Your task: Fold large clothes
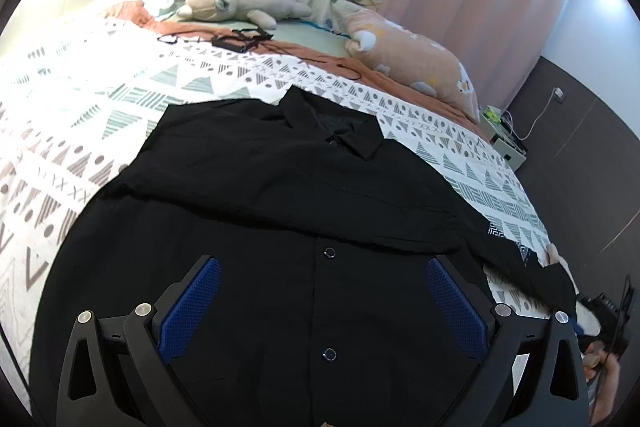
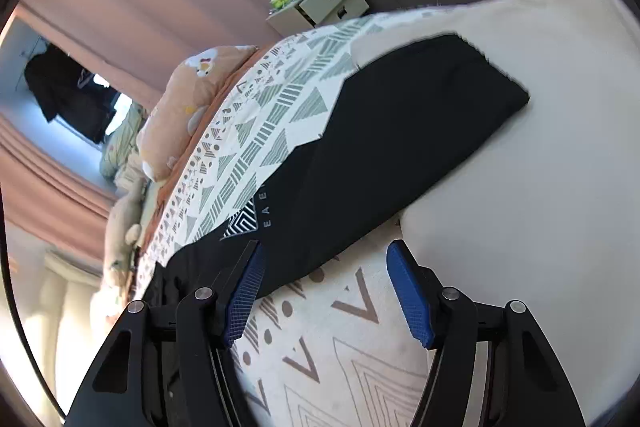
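Observation:
A black button-up shirt (image 1: pixel 304 187) lies front side up on the patterned bedspread (image 1: pixel 100 115), collar toward the pillows. One sleeve is folded across its chest. My left gripper (image 1: pixel 322 267) is open just above the button placket, holding nothing. In the right wrist view the shirt's other sleeve (image 2: pixel 400 131) lies stretched out over the bedspread (image 2: pixel 320 347), with a white printed logo (image 2: pixel 244 219) near its shoulder. My right gripper (image 2: pixel 324 259) is open and empty, its left finger (image 2: pixel 244 303) at the sleeve's lower edge.
Plush toys (image 1: pixel 240 5) and a peach pillow (image 1: pixel 412 59) lie at the head of the bed, with black cables (image 1: pixel 240 39) near them. A bedside cabinet (image 2: pixel 320 1) stands by the dark wall. A plain white cover (image 2: pixel 540 147) lies under the sleeve end. Pink curtains hang behind.

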`<state>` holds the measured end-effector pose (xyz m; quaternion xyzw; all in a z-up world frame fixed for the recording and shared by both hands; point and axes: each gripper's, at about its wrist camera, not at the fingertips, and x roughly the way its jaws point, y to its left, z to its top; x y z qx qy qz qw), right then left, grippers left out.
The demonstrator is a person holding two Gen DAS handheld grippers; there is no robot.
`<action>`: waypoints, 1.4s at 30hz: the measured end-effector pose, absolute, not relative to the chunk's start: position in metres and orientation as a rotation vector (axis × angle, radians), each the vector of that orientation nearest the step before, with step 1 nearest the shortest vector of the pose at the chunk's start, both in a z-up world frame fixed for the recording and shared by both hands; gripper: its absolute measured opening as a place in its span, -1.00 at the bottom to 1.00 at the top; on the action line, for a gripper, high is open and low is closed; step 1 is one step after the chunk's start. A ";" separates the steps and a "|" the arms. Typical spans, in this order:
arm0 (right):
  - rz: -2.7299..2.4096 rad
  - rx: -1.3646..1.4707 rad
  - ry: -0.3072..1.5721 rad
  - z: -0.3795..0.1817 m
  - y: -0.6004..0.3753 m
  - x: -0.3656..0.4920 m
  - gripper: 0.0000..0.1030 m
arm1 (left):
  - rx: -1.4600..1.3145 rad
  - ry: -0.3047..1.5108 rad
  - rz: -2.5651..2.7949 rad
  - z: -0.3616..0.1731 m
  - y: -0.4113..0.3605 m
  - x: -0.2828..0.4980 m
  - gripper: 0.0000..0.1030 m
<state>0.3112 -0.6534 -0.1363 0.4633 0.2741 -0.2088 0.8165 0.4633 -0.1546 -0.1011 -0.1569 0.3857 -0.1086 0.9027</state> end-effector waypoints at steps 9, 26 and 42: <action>-0.504 1.020 0.574 -0.164 -0.671 0.330 -0.07 | -0.349 0.826 -0.191 -0.111 -0.137 0.470 0.99; -0.397 0.703 0.434 -0.014 -0.611 0.372 -0.92 | -0.470 0.774 -0.164 -0.099 -0.085 0.467 0.99; -0.137 0.442 0.402 0.111 -0.424 0.451 -0.92 | -0.645 0.729 -0.088 -0.092 0.009 0.450 0.99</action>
